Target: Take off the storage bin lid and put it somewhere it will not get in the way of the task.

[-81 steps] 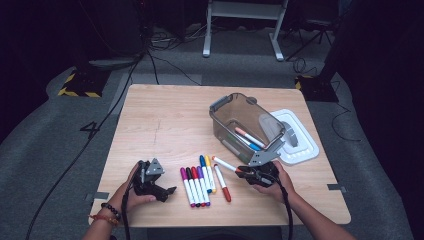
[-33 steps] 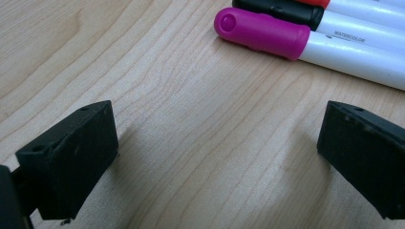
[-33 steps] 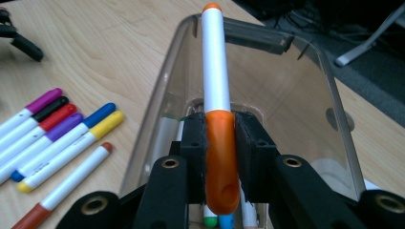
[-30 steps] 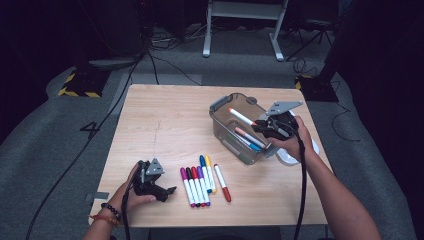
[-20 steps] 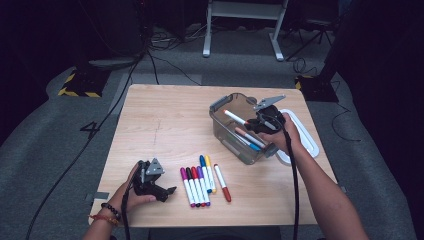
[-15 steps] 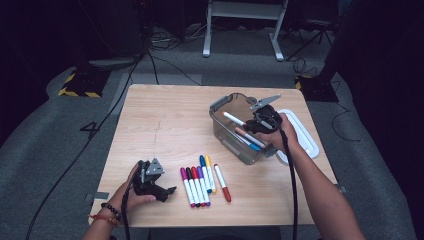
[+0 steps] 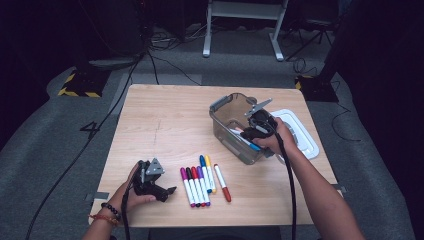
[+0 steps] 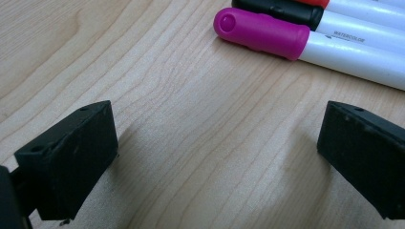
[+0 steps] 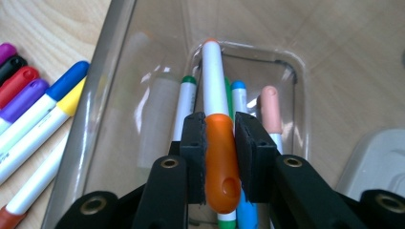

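Right gripper (image 9: 220, 157) clamped on orange marker (image 9: 217, 124), poised over bin (image 7: 226, 131). Lower nearer markers inside, keep level with them, then release. Left gripper (image 8: 215, 157) jaws apart, empty, resting on table (image 7: 165, 115) beside marker row (image 7: 200, 180).

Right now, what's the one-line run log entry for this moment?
right claw: shut on orange marker | over clear bin | left claw: open, idle on table | six markers left
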Available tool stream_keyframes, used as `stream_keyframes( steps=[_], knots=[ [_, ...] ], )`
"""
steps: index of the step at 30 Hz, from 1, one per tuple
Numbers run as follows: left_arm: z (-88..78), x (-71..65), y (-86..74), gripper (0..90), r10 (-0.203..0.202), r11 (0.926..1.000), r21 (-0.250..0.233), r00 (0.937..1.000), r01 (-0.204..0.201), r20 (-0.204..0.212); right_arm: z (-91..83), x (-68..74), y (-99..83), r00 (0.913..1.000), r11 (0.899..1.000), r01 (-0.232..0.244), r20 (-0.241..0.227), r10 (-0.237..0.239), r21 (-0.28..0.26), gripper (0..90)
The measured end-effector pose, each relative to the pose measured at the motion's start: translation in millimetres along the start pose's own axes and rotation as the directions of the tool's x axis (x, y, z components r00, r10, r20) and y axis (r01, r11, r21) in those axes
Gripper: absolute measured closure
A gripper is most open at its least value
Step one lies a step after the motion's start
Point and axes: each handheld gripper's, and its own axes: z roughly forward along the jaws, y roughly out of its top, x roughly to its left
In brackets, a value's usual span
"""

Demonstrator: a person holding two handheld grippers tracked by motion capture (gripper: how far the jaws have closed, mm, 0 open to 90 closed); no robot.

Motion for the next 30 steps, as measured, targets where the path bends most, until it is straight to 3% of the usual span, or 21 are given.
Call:
stream_keyframes(
  steps=[4,7,10,18,23,30],
  knots=[
    [0.0,0.0,0.0,0.3,0.000,1.0000,0.000,1.0000,0.000,0.000,2.2,2.4,-0.1,0.9999,1.000,0.013,-0.006,-0.012,0.027,71.9],
    [-0.1,0.0,0.0,0.2,0.000,1.0000,0.001,1.0000,0.000,-0.001,1.4,1.9,0.0,0.9998,0.999,0.010,0.015,-0.010,0.034,65.5],
    [0.0,0.0,0.0,0.2,0.000,1.0000,0.000,1.0000,0.000,0.000,-2.5,-0.6,-0.7,0.9996,1.000,-0.003,0.029,0.002,0.016,60.1],
    [0.0,0.0,0.0,0.3,0.000,1.0000,0.000,1.0000,0.000,0.000,-27.9,1.9,-7.1,0.9995,0.996,-0.007,0.030,0.010,-0.091,44.7],
    [0.0,0.0,0.0,0.2,0.000,1.0000,0.000,1.0000,0.000,0.000,-48.6,8.7,-16.0,0.9995,0.984,0.006,0.030,0.000,-0.180,40.1],
    [0.0,0.0,0.0,0.3,0.000,1.0000,0.000,1.0000,0.000,0.000,-71.3,24.5,-36.3,0.9990,0.967,0.032,0.038,-0.023,-0.253,35.3]
  ],
)
